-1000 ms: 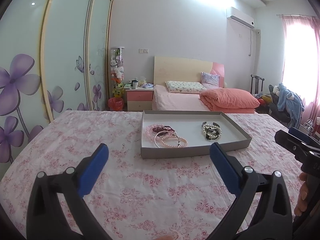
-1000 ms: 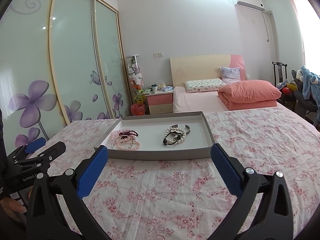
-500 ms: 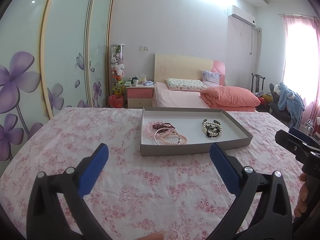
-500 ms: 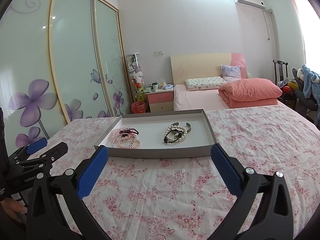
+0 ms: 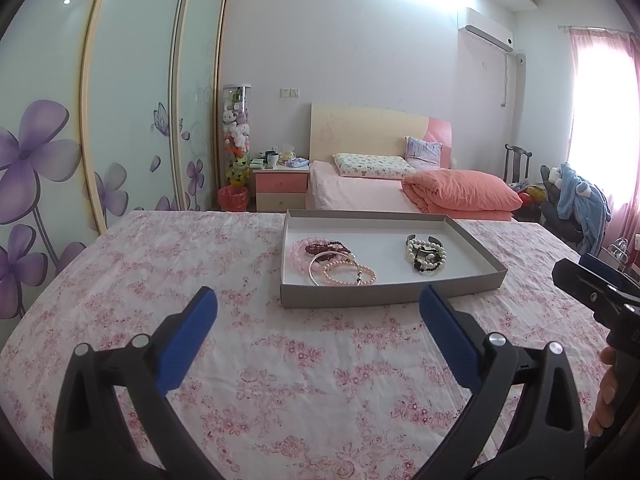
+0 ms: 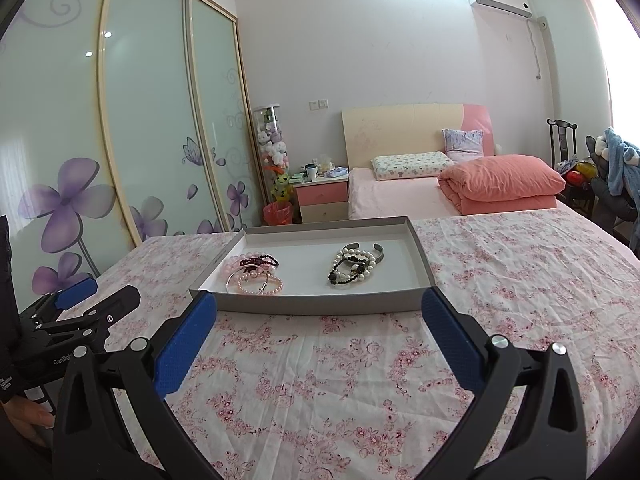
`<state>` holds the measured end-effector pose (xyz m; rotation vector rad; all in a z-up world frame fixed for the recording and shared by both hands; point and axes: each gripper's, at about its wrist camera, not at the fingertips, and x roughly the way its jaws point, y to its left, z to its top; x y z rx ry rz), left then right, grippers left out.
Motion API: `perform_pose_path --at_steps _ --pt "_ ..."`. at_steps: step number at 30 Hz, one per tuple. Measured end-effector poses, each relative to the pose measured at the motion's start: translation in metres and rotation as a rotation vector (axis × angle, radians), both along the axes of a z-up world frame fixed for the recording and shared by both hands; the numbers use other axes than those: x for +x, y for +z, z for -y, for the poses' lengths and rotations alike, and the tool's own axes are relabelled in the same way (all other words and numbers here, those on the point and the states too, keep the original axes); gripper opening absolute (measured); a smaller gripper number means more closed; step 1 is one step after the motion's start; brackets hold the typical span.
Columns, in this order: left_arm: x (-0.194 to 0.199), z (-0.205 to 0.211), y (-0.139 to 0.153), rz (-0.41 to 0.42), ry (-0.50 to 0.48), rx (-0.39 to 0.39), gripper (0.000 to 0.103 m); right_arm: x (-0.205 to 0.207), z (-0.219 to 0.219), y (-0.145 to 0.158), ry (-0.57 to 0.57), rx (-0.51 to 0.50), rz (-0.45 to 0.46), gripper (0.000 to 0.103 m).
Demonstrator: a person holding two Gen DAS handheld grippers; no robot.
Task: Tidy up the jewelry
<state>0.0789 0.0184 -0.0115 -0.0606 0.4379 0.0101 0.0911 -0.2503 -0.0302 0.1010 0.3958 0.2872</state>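
A floral-clothed table (image 5: pixel 320 380) carries a grey tray (image 6: pixel 320 304) at twelve o'clock, with pink bracelets (image 5: pixel 340 268) and pearl-and-black bracelets (image 6: pixel 354 266) inside. Left claw (image 5: pixel 318 312) and right claw (image 6: pixel 319 312) are both spread wide, empty. Only the left view shows the curtained window (image 5: pixel 600 120).

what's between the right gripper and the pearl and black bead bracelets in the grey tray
Only the near wall of the shallow grey cardboard tray. The open right gripper hovers over bare pink floral bedspread, and the pile of white pearl and black bead bracelets lies just beyond that low wall. Coming in from above should clear it.
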Motion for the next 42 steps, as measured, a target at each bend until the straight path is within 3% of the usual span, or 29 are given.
perform_pose_path --at_steps 42 --pt "-0.0042 0.0082 -0.0061 -0.005 0.002 0.001 0.099 -0.0047 -0.0027 -0.0046 0.008 0.005 -0.012 0.101"
